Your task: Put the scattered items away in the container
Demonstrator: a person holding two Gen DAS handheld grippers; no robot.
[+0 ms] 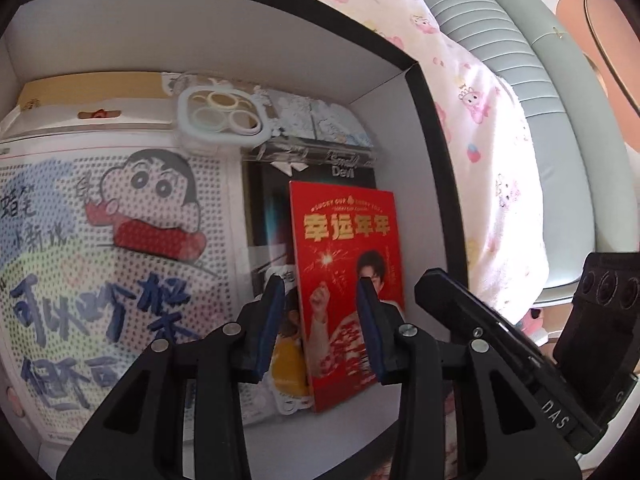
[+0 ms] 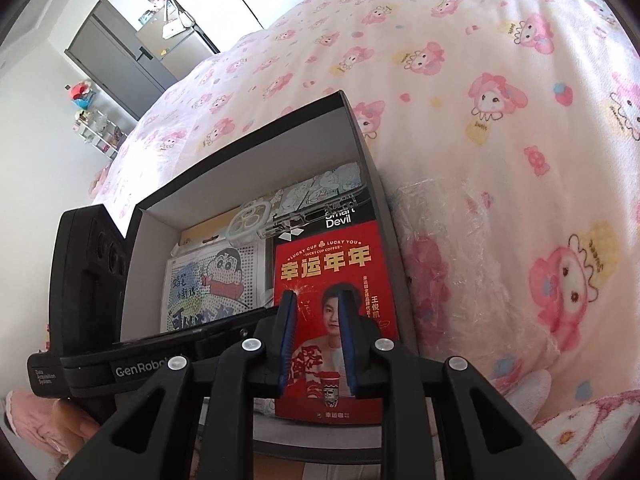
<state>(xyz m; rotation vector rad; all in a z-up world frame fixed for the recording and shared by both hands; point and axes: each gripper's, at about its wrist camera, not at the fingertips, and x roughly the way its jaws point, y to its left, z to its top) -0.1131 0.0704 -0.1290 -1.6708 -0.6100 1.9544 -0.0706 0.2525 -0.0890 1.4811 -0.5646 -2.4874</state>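
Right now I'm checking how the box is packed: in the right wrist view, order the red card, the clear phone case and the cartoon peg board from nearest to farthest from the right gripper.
1. Red printed card, right behind the fingers.
2. Cartoon dotted peg board, left.
3. Clear plastic phone case, at the back.

A home bedroom: a pink cartoon-print blanket covers the bed, with a grey wardrobe beyond.
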